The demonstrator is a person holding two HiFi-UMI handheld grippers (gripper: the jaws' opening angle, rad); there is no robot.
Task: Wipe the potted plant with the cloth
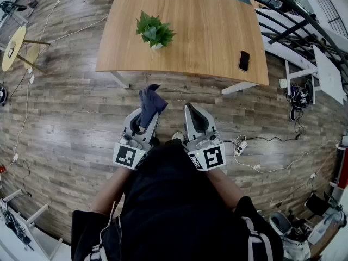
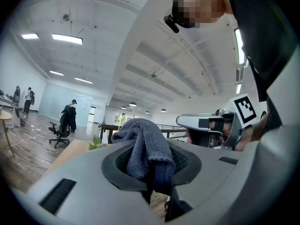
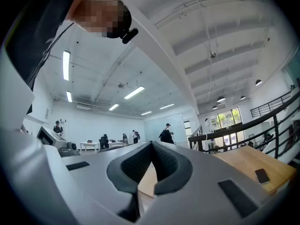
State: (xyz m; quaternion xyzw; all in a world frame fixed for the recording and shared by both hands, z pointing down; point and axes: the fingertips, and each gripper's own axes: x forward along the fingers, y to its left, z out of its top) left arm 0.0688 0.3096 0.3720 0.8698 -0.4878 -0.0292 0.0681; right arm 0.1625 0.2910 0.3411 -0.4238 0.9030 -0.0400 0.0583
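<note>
A small green potted plant [image 1: 155, 31] in a white pot stands on the wooden table [image 1: 206, 42], left of its middle. My left gripper [image 1: 148, 109] is held level in front of the table's near edge, shut on a dark blue-grey cloth [image 1: 150, 102] that bunches up out of its jaws. In the left gripper view the cloth [image 2: 145, 153] fills the gap between the pads, and plant leaves [image 2: 97, 143] peek past it. My right gripper [image 1: 190, 109] is beside the left one, shut with nothing in it; its pads [image 3: 161, 165] meet in the right gripper view.
A black phone [image 1: 244, 61] lies near the table's right front corner. A dark railing [image 1: 293, 20] runs at the right. Cables and a power strip [image 1: 240, 146] lie on the wood floor. A round side table [image 1: 13, 48] stands at far left.
</note>
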